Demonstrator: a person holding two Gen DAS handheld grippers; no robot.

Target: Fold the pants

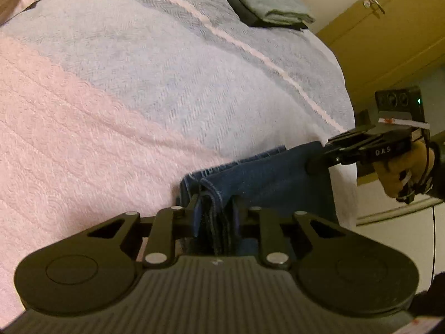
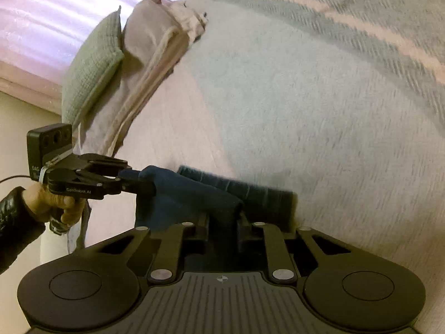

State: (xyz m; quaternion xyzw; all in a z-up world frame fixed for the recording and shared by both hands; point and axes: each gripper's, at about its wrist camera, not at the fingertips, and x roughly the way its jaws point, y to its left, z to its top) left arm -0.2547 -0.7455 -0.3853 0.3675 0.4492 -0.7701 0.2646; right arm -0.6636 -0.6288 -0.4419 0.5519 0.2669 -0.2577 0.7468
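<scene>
Left wrist view: the left gripper [image 1: 215,211] is clamping its jaws on a bunched stack of denim layers at one corner of the dark blue jeans [image 1: 267,175]. The jeans are lying folded at the near edge of the bed, on a pale grey-and-pink woven bedspread [image 1: 139,83]. The right gripper [image 1: 319,164], held in the person's right hand [image 1: 400,172], is gripping the opposite corner of the same fold, with its jaws closed on the cloth. A stretch of denim is spanning the gap between the two grippers. At the far side of the bed, a folded grey-green garment [image 1: 267,2] is resting on a dark item. A yellowish cabinet [image 1: 389,33] is standing beyond the bed.

Right wrist view: the right gripper [image 2: 224,222] is pinching a raised ridge of the jeans [image 2: 194,192] between its jaws. The left gripper [image 2: 133,183], held in the left hand [image 2: 55,203] below a black sleeve [image 2: 16,217], is biting the fabric to the left. A rolled or folded portion of the jeans is lying just beyond, though motion blur is making its exact shape uncertain. A green cushion [image 2: 91,66] and a folded beige garment [image 2: 155,55] are lying at the far end of the bedspread [image 2: 319,97].
</scene>
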